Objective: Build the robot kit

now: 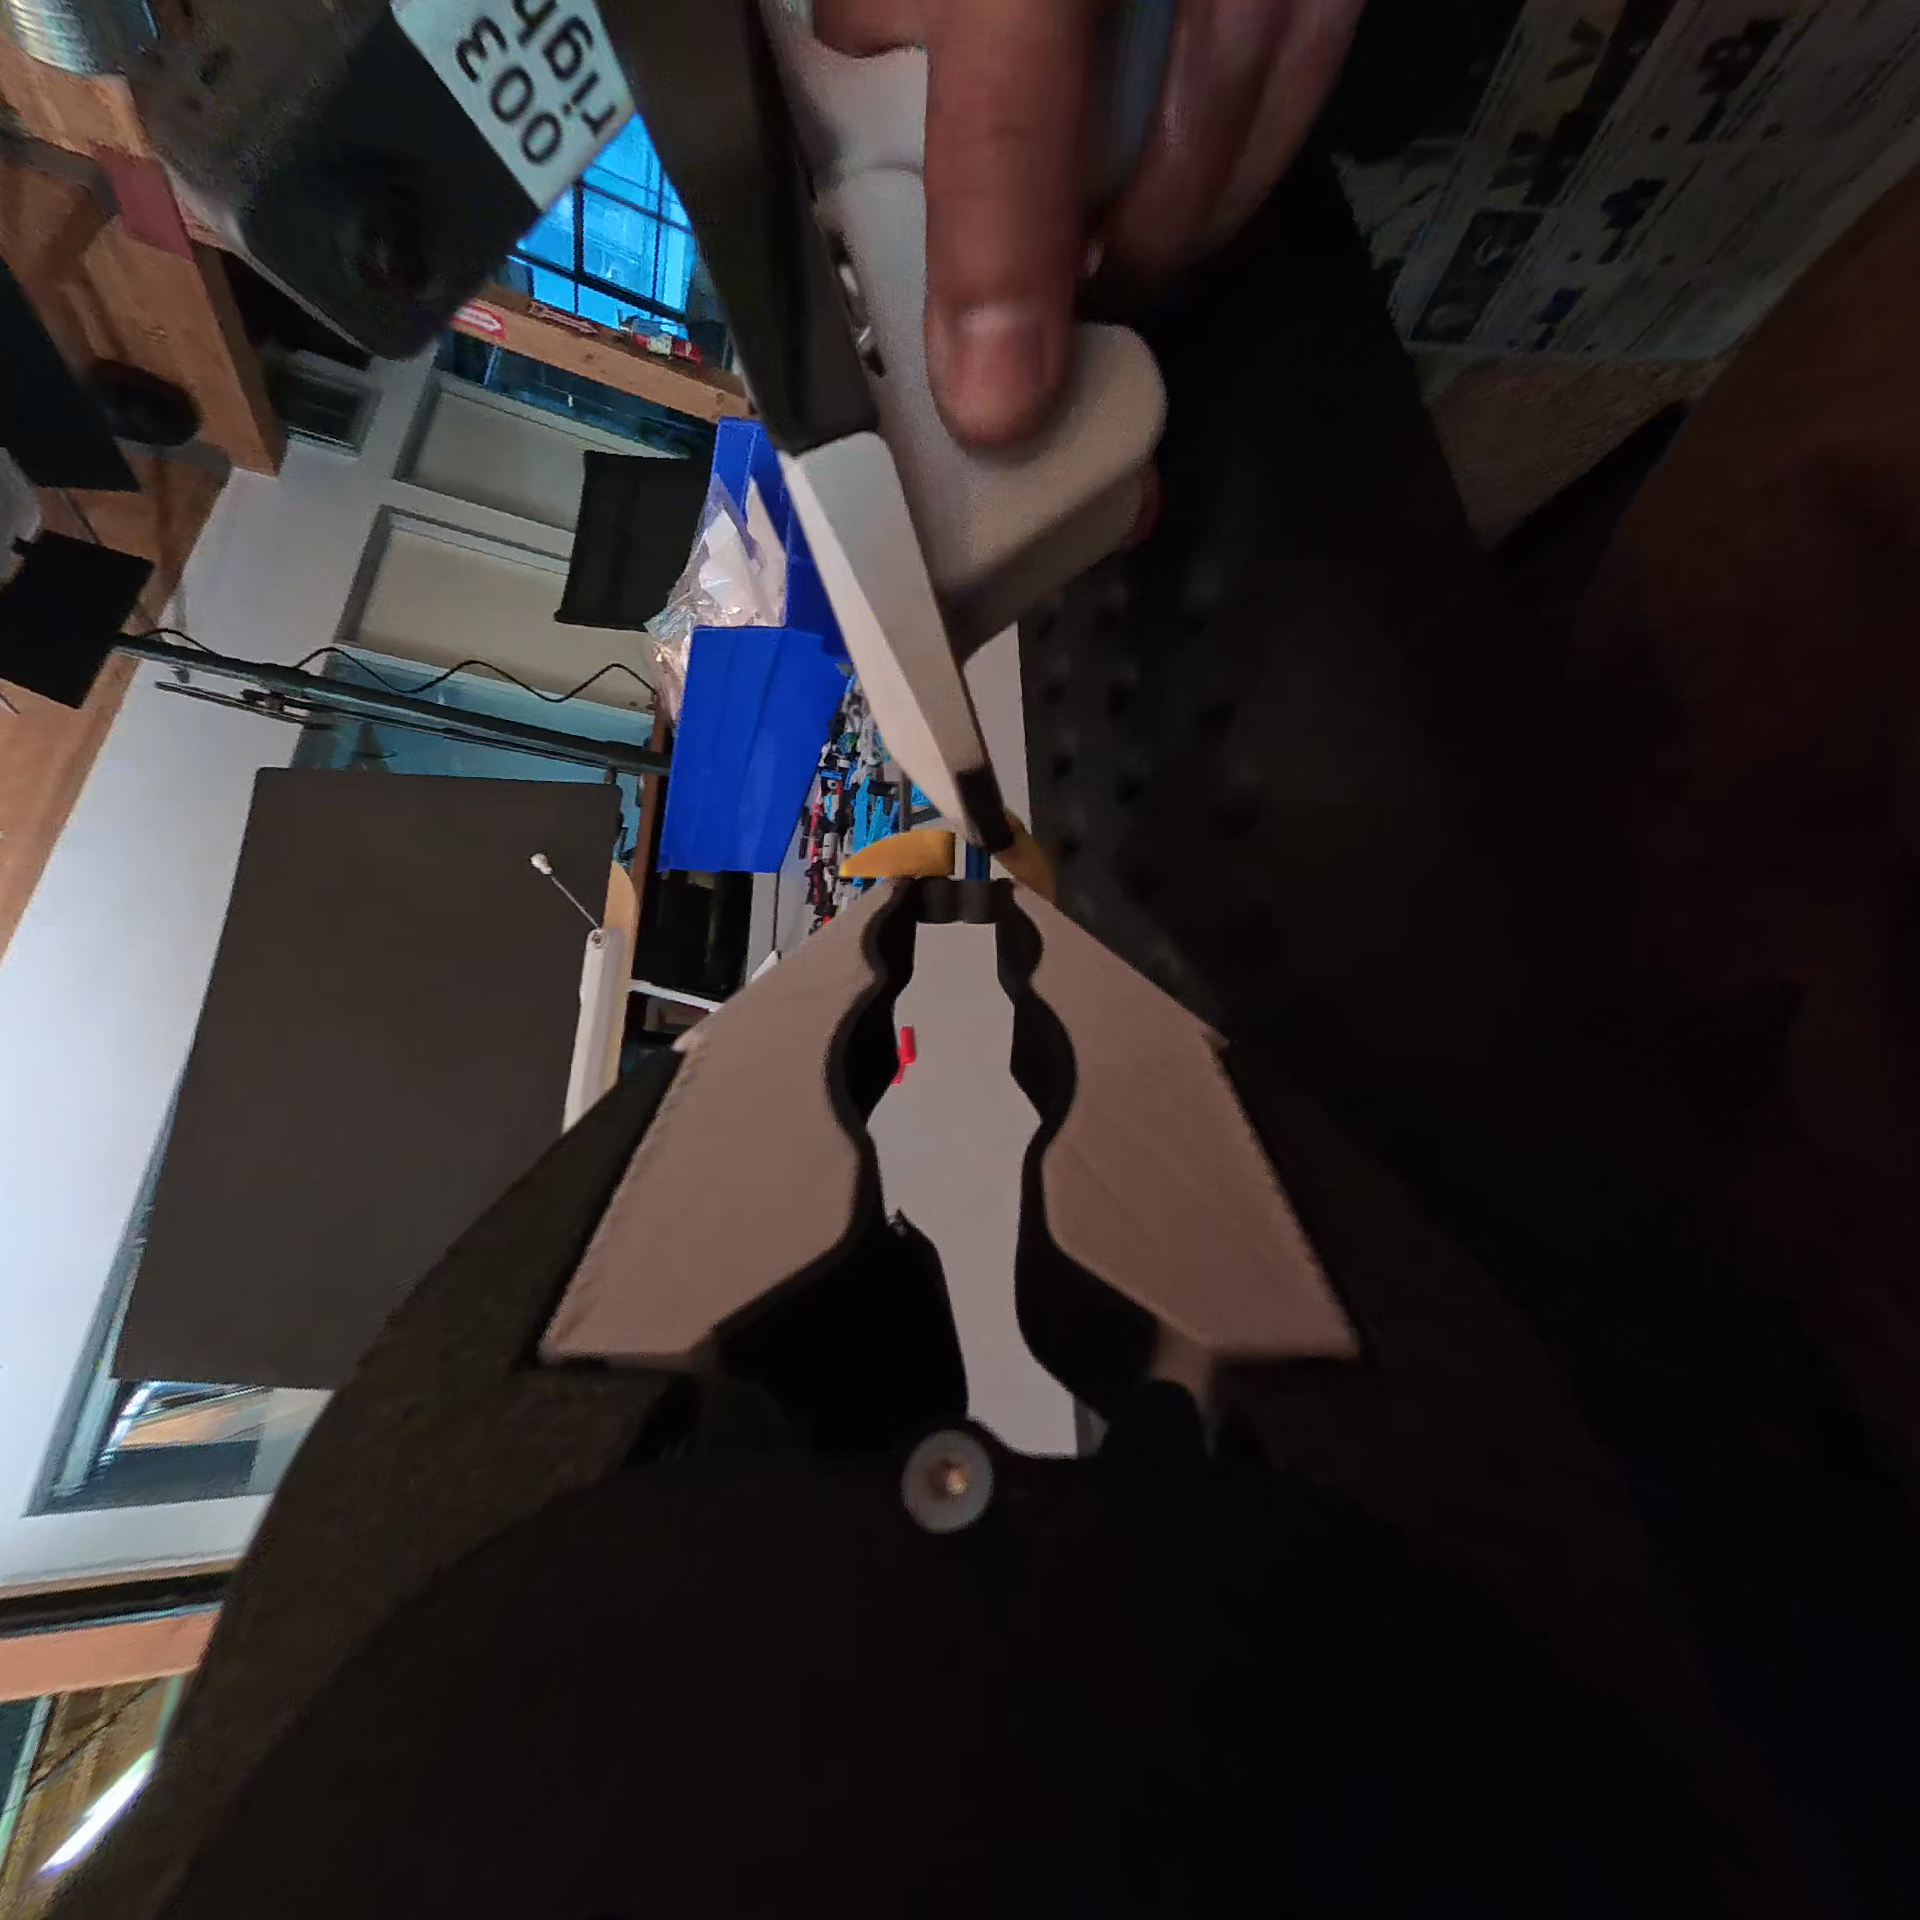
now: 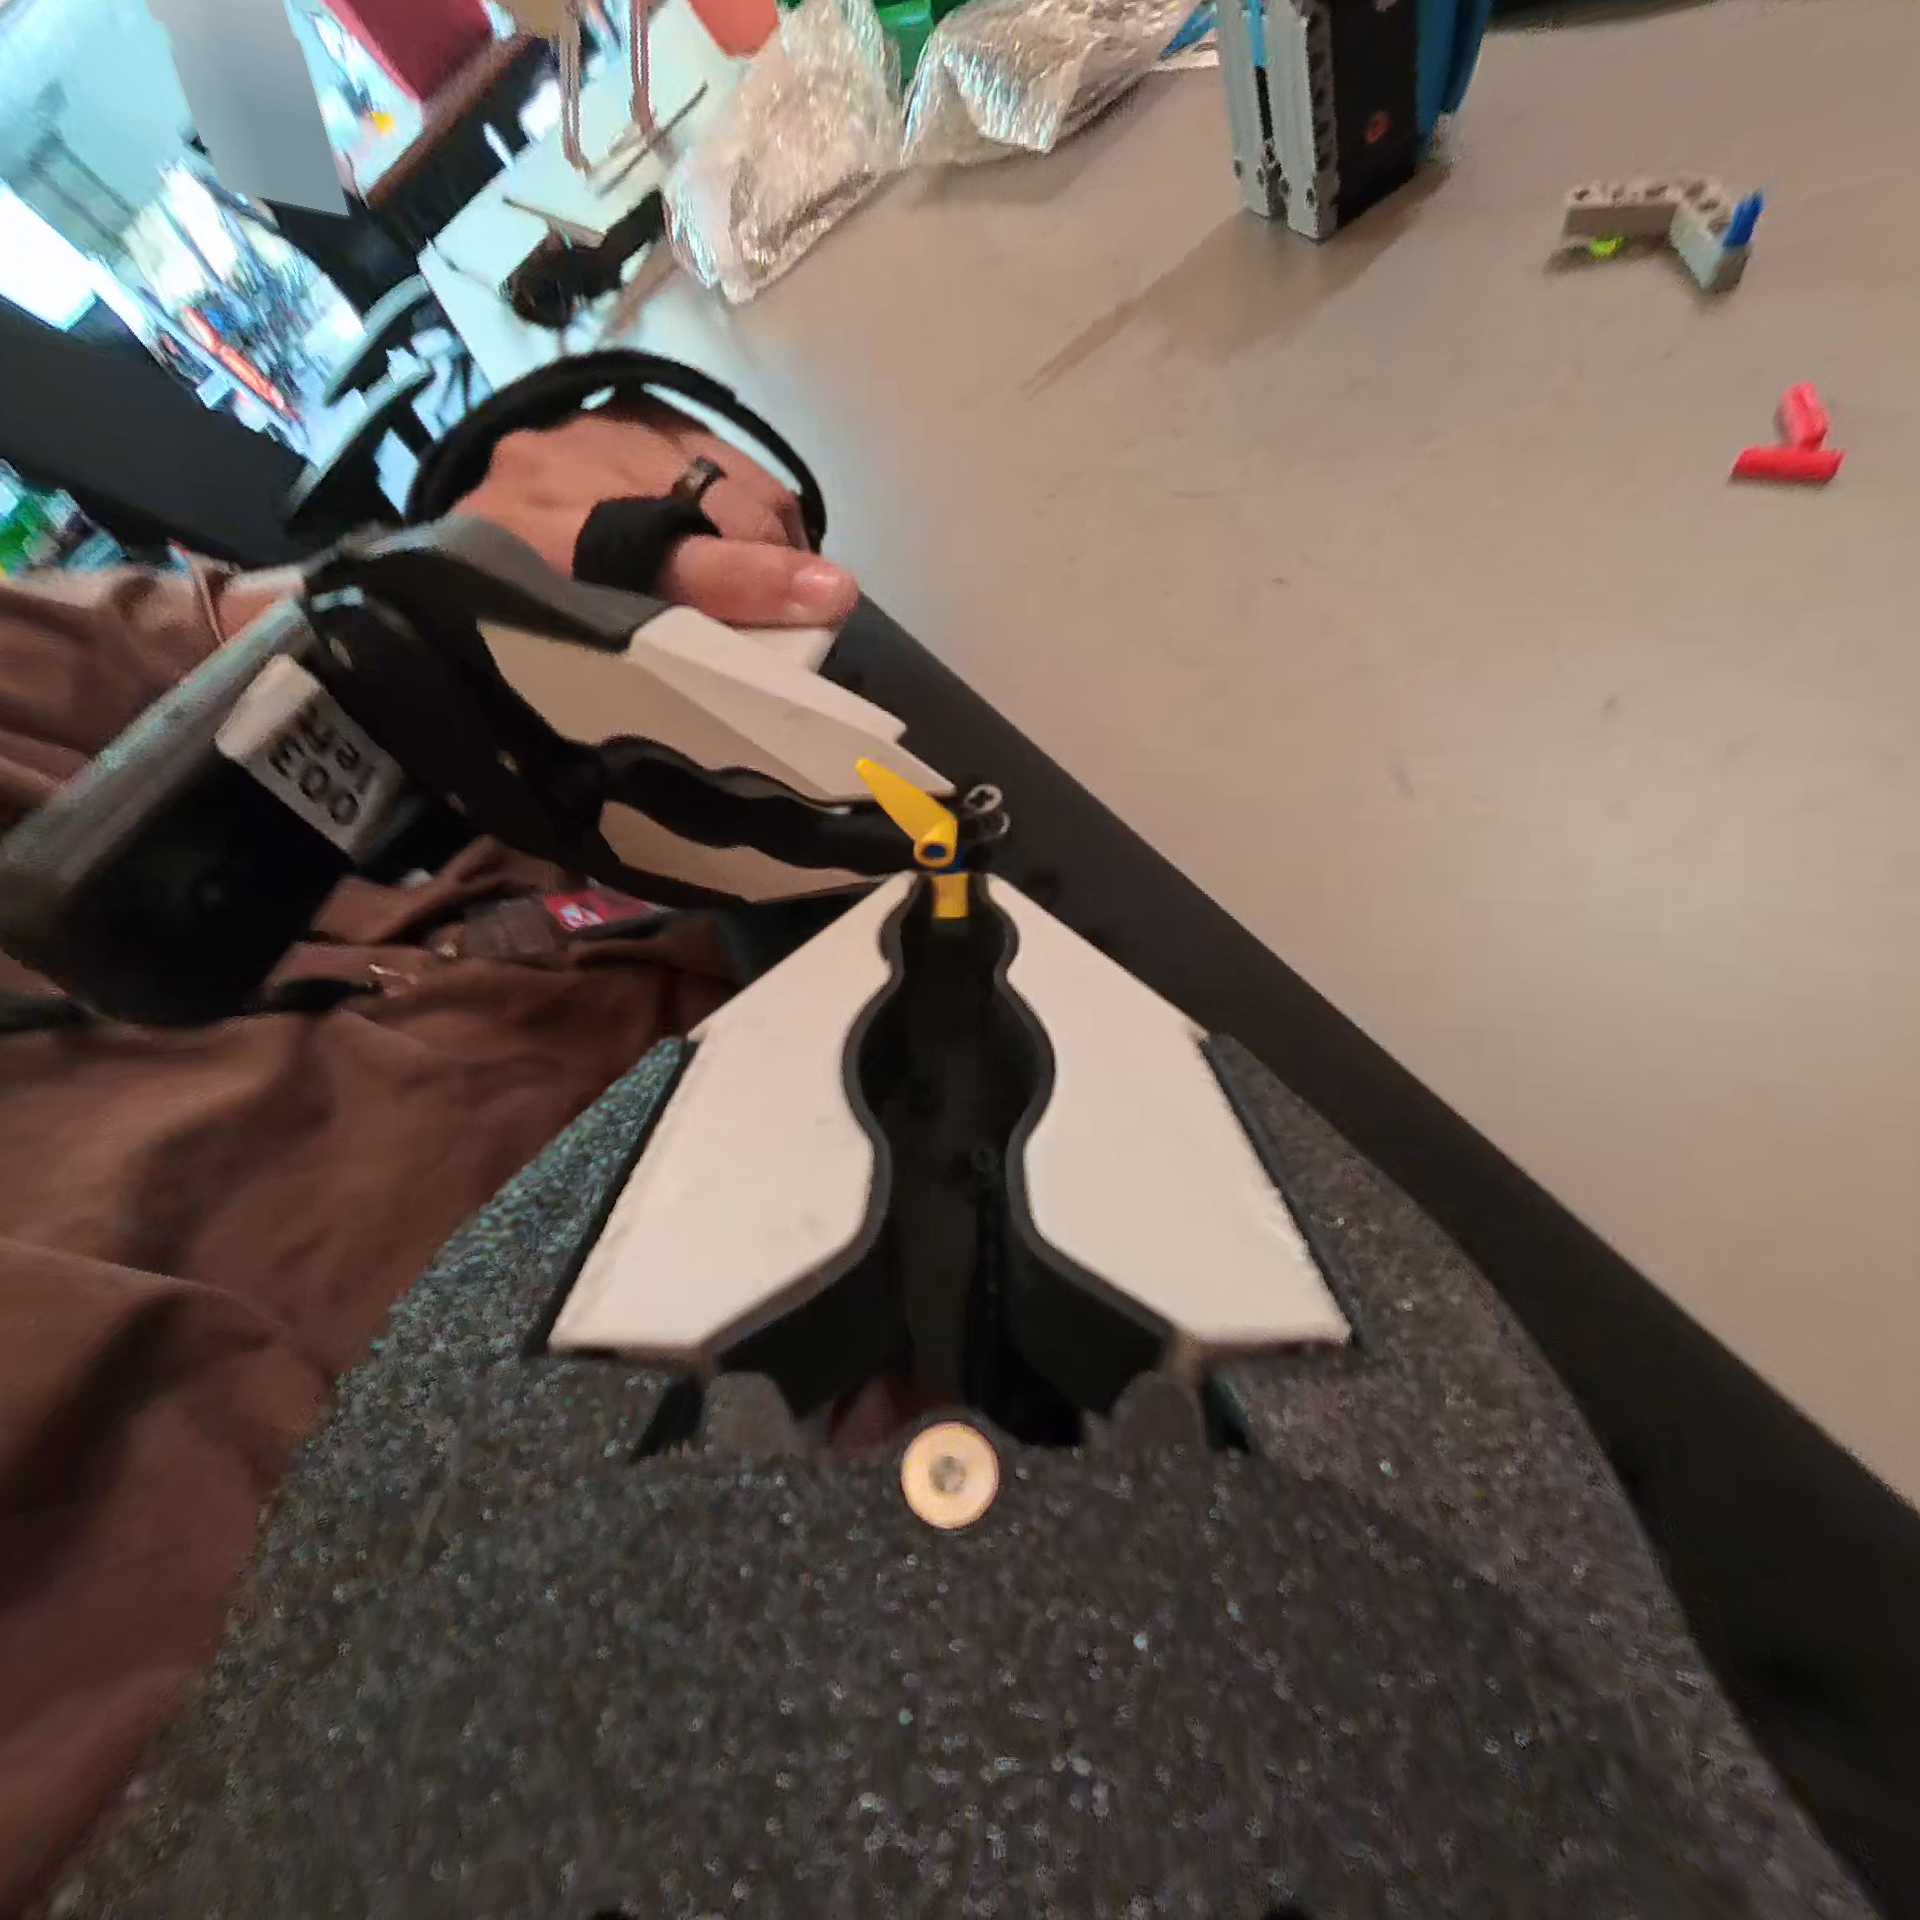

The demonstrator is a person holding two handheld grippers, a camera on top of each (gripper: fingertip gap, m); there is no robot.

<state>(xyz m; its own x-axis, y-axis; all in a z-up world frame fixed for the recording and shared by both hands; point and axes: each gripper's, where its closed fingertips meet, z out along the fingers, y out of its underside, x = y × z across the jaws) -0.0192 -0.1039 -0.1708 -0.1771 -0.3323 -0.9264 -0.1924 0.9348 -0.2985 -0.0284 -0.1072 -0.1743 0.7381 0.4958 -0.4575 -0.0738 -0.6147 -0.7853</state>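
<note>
left hand-held gripper [image 1: 953, 902]: its tips are pinched on a small black clip-like piece [image 1: 961, 900], with only a narrow gap between the fingers behind it. in the right wrist view the same left hand-held gripper [image 2: 961, 816] enters from the left, held by a person's hand [image 2: 665, 520] with a black strap over the thumb, and it meets the yellow part at its tips.

right hand-held gripper [image 2: 948, 891]: its tips are clamped on the lower end of a small yellow part [image 2: 948, 896]. the part's upper yellow piece [image 2: 896, 792] slants up to the left, and a blue pin end [image 2: 937, 852] shows at the joint. in the left wrist view the right hand-held gripper [image 1: 992, 821] comes down from the top, with a person's fingers [image 1: 997, 260] on its white body, and its black tip touches the yellow part [image 1: 899, 854] just above the left tips. the two hand-held grippers meet tip to tip on this one small assembly, which is held in the air just off the near edge of the counter [image 2: 1351, 644].

surroundings: a red angled piece [image 2: 1789, 442] lies on the counter to the right, well apart from the tips. farther off, a grey angled brick assembly [image 2: 1662, 229] carries a blue piece, and a black and grey block assembly [image 2: 1330, 114] stands at the far side. crinkled clear plastic bags [image 2: 831, 145] lie at the far left of the counter. brown cloth [image 2: 260, 1143] fills the near left. in the left wrist view a blue bin [image 1: 743, 748] and a heap of small coloured parts [image 1: 847, 821] show beyond the tips. that view is rolled, so their bearing is uncertain.
</note>
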